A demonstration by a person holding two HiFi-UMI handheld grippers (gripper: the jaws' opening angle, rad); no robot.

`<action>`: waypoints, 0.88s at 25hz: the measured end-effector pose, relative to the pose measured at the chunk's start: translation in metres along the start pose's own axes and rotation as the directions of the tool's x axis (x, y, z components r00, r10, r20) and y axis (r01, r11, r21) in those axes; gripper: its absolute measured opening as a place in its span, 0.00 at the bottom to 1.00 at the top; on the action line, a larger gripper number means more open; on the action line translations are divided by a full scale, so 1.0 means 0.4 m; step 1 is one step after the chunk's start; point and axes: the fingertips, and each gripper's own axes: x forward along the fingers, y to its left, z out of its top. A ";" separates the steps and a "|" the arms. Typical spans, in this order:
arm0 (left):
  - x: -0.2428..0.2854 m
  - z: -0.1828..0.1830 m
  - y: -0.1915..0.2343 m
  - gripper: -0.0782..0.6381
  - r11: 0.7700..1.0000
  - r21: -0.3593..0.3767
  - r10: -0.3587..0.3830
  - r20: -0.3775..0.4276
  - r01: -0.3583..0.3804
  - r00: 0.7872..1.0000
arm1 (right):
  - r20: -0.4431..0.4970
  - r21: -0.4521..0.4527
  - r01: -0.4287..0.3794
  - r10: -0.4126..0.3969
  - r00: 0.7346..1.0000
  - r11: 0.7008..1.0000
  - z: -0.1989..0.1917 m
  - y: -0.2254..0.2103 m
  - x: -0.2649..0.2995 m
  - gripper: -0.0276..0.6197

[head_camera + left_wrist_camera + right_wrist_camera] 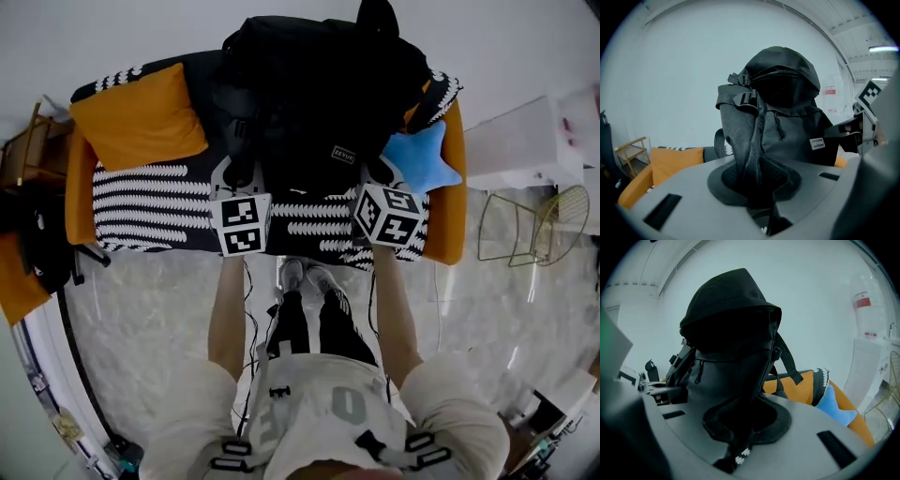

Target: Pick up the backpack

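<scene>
The person (328, 403) stands on the marble floor (150, 319) with both forearms stretched forward. The left tongs (234, 173) are clamped on a mesh shoulder strap (743, 140) of the black backpack (319, 94), with the fabric bunched between the pads. The right tongs (375, 176) are closed on dark backpack fabric on the other side. The backpack hangs upright between the two, held over the sofa (141, 202) with its black-and-white patterned cover. I can't tell whether its base clears the seat. An orange cushion (139, 114) lies to the left of the backpack and a blue star pillow (422, 155) just beside it on the right. A pale wall (112, 28) stands behind.
</scene>
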 end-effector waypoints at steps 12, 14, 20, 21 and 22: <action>-0.406 0.112 -0.032 0.22 0.996 0.030 0.080 0.047 -0.081 0.996 | 0.053 -0.068 -0.093 0.097 0.994 0.993 0.070 0.164 -0.371 0.09; -0.439 0.128 -0.043 0.22 0.996 0.022 0.086 0.060 -0.087 0.995 | 0.065 -0.080 -0.109 0.114 0.991 0.991 0.086 0.169 -0.403 0.09; -0.520 0.151 -0.063 0.22 0.992 0.040 0.117 0.120 -0.123 0.986 | 0.128 -0.102 -0.139 0.151 0.980 0.985 0.095 0.189 -0.485 0.09; -0.529 0.154 -0.066 0.22 0.991 0.046 0.122 0.128 -0.129 0.984 | 0.135 -0.100 -0.141 0.154 0.979 0.985 0.093 0.190 -0.493 0.09; -0.535 0.156 -0.068 0.22 0.990 0.050 0.125 0.135 -0.133 0.983 | 0.142 -0.099 -0.142 0.155 0.978 0.985 0.092 0.191 -0.499 0.09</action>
